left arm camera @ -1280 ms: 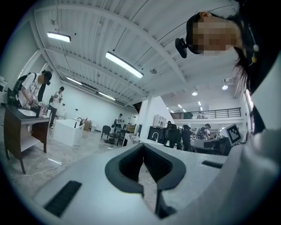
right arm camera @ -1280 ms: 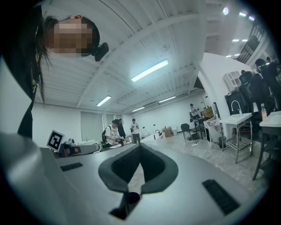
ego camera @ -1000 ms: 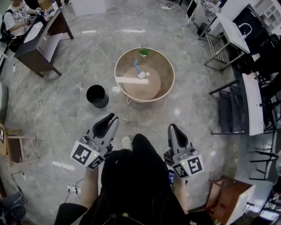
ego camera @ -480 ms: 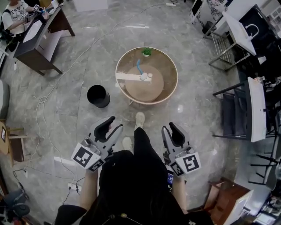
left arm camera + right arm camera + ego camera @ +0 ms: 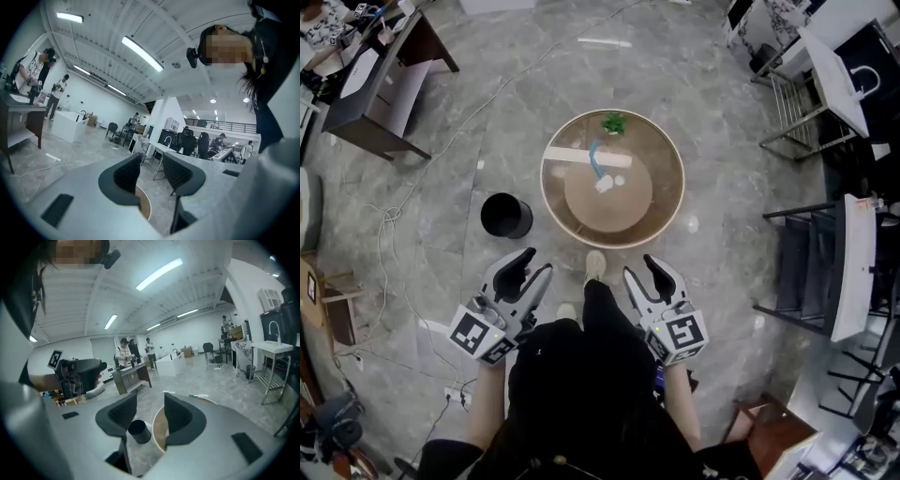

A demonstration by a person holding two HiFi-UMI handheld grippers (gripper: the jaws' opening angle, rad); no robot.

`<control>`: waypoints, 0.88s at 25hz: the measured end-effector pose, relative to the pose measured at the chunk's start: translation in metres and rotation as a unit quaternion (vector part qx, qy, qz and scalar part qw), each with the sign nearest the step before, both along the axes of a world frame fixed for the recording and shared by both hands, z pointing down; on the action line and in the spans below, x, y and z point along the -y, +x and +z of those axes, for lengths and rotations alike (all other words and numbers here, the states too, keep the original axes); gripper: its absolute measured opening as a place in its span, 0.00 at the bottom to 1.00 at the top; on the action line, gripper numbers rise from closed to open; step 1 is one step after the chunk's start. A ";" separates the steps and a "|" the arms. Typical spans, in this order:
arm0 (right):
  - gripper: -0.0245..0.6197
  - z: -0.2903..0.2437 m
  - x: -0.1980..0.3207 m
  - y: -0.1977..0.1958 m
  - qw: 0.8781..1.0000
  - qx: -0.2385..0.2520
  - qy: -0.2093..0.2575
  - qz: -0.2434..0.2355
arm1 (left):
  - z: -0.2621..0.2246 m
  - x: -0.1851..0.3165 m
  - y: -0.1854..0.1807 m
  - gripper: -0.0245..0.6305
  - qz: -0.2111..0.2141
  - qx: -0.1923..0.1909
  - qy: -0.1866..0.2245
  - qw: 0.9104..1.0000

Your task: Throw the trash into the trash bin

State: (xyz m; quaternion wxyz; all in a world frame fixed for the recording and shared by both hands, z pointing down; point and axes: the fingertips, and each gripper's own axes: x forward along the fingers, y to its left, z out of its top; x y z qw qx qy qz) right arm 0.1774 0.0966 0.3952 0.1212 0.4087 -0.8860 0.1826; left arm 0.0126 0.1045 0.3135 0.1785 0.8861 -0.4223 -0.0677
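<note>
One black trash bin (image 5: 508, 232), interior dark, trash (image 5: 604, 184) on round table (image 5: 662, 155)

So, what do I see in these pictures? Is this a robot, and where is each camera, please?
It is not a robot. A person holds two hand tools, the left gripper and the right gripper. The picture from above comes from a camera on the person's head. The other two pictures come from a camera on each gripper, looking along its jaws. Ahead stands a round table. On it are a white wad, a blue strip, a white strip and a small plant. A black bin stands on the floor, left of the table. The jaws of both grippers have just been opening. They stand apart with nothing between them, so nothing is held.
</note>
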 end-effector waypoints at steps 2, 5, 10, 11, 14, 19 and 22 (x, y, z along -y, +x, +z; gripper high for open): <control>0.31 0.013 0.026 0.000 1.000 -0.016 -0.007 -0.015 | -0.001 0.025 0.007 0.25 -0.008 -0.010 -0.004 1.000; 0.32 0.039 0.061 -0.001 0.997 -0.065 -0.008 -0.045 | 0.015 0.053 0.011 0.27 -0.023 0.008 -0.027 0.999; 0.37 0.103 0.115 -0.004 0.985 -0.157 -0.027 -0.073 | 0.039 0.089 0.012 0.31 -0.039 -0.017 -0.068 0.997; 0.39 0.117 0.124 -0.005 0.982 -0.168 -0.036 -0.075 | 0.045 0.093 0.012 0.32 -0.040 -0.019 -0.075 0.996; 0.41 0.164 0.151 -0.008 0.977 -0.189 -0.063 -0.073 | 0.067 0.106 0.010 0.33 -0.039 -0.028 -0.097 0.994; 0.42 0.240 0.178 -0.012 0.966 -0.221 -0.110 -0.070 | 0.114 0.122 0.006 0.35 -0.032 -0.049 -0.138 0.989; 0.43 0.284 0.190 -0.020 0.959 -0.244 -0.122 -0.081 | 0.151 0.129 0.002 0.36 -0.032 -0.051 -0.157 0.986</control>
